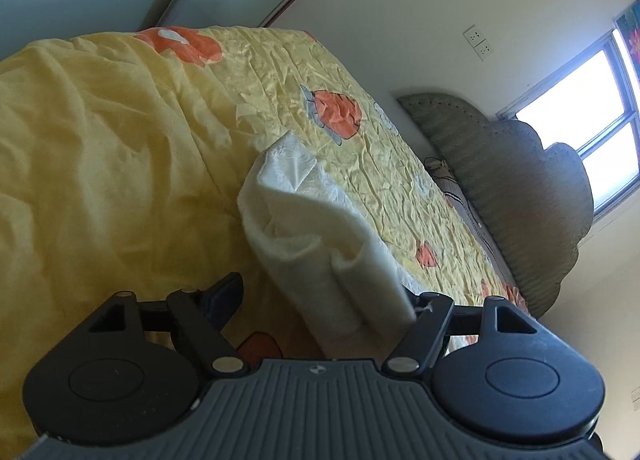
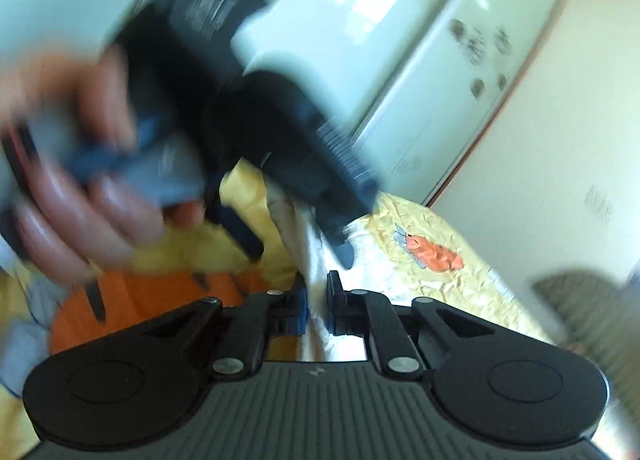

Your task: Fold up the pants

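The white pants lie folded in a narrow bundle on the yellow bedspread. In the left wrist view my left gripper is open; the near end of the bundle lies between its fingers, against the right one. In the right wrist view my right gripper is shut on a strip of the white pants that runs up between its fingers. The other gripper and the hand that holds it fill the upper left, blurred by motion.
The bedspread has orange flower prints. A grey-green padded headboard stands at the right, under a window. A white wardrobe door rises behind the bed.
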Motion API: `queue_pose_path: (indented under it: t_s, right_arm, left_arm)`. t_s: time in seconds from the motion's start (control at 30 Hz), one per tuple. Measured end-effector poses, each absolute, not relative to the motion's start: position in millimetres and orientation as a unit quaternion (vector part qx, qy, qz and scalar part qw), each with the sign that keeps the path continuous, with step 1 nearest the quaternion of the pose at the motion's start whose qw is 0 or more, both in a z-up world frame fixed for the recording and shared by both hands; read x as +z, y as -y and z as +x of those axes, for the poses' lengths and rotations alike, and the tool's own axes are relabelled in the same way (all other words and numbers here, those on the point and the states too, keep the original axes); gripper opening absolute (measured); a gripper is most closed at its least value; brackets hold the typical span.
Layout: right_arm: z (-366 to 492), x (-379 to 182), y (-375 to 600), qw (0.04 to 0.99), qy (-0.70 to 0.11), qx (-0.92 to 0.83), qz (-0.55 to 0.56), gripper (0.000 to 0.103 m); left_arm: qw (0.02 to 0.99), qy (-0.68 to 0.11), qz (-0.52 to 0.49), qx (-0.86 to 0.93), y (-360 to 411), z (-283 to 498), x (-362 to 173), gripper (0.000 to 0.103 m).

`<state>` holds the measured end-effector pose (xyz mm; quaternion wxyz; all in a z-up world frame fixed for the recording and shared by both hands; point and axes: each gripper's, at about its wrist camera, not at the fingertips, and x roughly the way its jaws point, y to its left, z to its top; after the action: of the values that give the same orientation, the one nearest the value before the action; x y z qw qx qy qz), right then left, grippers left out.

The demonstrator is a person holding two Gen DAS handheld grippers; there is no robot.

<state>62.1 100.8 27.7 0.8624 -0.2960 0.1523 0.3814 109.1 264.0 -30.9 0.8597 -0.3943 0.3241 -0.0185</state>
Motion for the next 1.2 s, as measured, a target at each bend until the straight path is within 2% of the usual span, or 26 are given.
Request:
queue_pose_path:
  t_s: [0.07, 0.13, 0.2, 0.27, 0.33, 0.4, 0.5, 0.57, 0.77, 0.9, 1.2]
  right_arm:
    - [68.7, 33.8, -91.5, 0.827, -0.201, 0.434, -0.295, 0.009]
    - [74.6, 41.3, -74.5, 0.807, -0.209, 0.495, -0.246, 0.009]
    - [100.5, 48.8, -58.7, 0.829, -0.234, 0.479, -0.171, 0.01]
    - [125.5, 45.9, -52.7, 0.861, -0.253, 0.425, -0.121, 0.01]
    - [152.2, 29.7, -55.4, 0.869, -0.3, 0.38, -0.101, 0.01]
    - [178.6, 1.4, -62.7, 0.85, -0.372, 0.357, -0.107, 0.01]
    - [170.4, -8.2, -52.1, 0.853, -0.363, 0.364, -0.096, 0.011]
    - [167.1, -0.8, -38.8, 0.861, -0.347, 0.368, -0.046, 0.011]
    - [173.4, 24.9, -15.3, 0.877, -0.317, 0.36, 0.039, 0.015]
    - [167.1, 41.4, 21.6, 0.877, -0.287, 0.366, 0.119, 0.015]
    - [134.8, 73.6, 133.8, 0.911, -0.223, 0.302, 0.172, 0.015]
  left_arm:
    - [0.855, -0.323, -0.405, -0.015, -267.2, 119.4, -33.9, 0.074]
    - [0.855, -0.326, -0.404, -0.007, -269.3, 128.2, -36.2, 0.072]
    - [0.855, -0.327, -0.403, -0.006, -272.1, 132.0, -38.2, 0.069]
    - [0.852, -0.332, -0.404, 0.004, -274.6, 133.2, -39.2, 0.059]
    - [0.859, -0.343, -0.379, 0.025, -273.0, 131.3, -36.2, 0.031]
    - [0.869, -0.35, -0.348, 0.041, -269.3, 129.6, -33.3, 0.019]
    - [0.887, -0.331, -0.319, 0.051, -259.1, 119.5, -22.8, 0.016]
    - [0.899, -0.32, -0.293, 0.064, -245.2, 113.9, -8.8, 0.014]
    - [0.94, -0.247, -0.233, 0.022, -172.4, 87.9, 57.9, 0.013]
    - [0.957, -0.212, -0.198, -0.01, -118.0, 80.5, 79.8, 0.013]
    - [0.956, -0.211, -0.172, -0.11, -3.1, 84.4, 98.5, 0.013]
